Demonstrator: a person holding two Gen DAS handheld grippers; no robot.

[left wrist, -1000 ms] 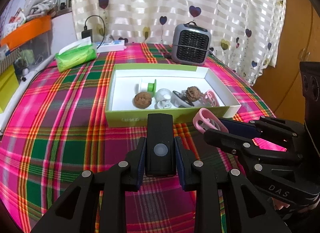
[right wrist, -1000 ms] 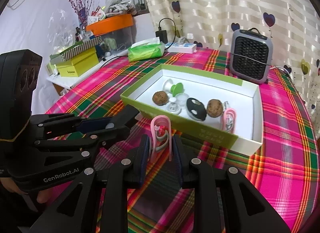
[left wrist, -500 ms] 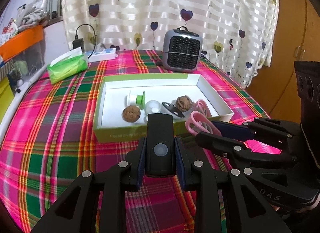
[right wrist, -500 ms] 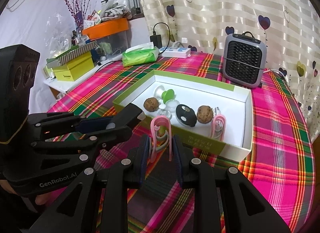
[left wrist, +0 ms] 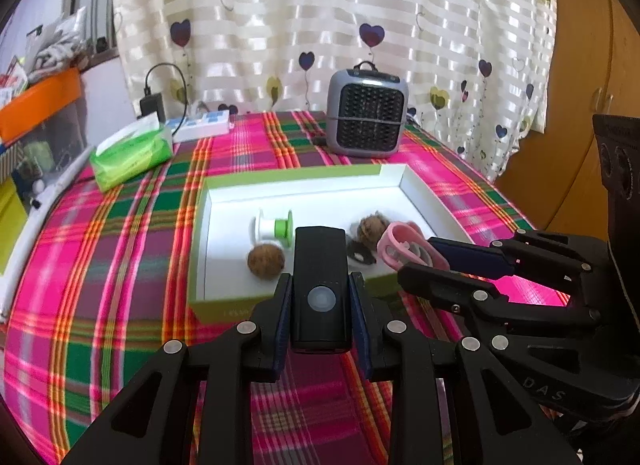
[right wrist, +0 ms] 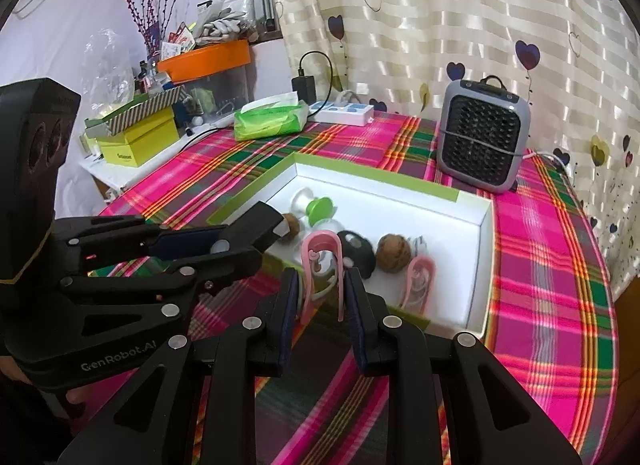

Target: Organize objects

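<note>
My left gripper [left wrist: 320, 297] is shut on a black rectangular device [left wrist: 320, 285] with a round button, held above the near wall of the white and green box [left wrist: 224, 309]. My right gripper [right wrist: 322, 289] is shut on a pink clip [right wrist: 322, 261], also over the box's near wall [right wrist: 276, 261]. The right gripper shows in the left wrist view [left wrist: 424, 261] with the pink clip [left wrist: 396, 247]. In the box lie a white and green spool [left wrist: 272, 225], two walnuts [left wrist: 266, 259] [right wrist: 394, 254], a black oval object [right wrist: 358, 251] and another pink clip [right wrist: 418, 281].
The box sits on a plaid tablecloth [left wrist: 120, 265]. Behind it stand a grey mini heater [left wrist: 366, 117], a green tissue pack [left wrist: 130, 151] and a white power strip [left wrist: 204, 125]. Yellow and orange boxes [right wrist: 138, 137] crowd a side shelf at the left. The curtain hangs behind.
Both grippers have risen and moved forward toward the box with their objects still held. The box now sits lower and closer under the fingertips.
</note>
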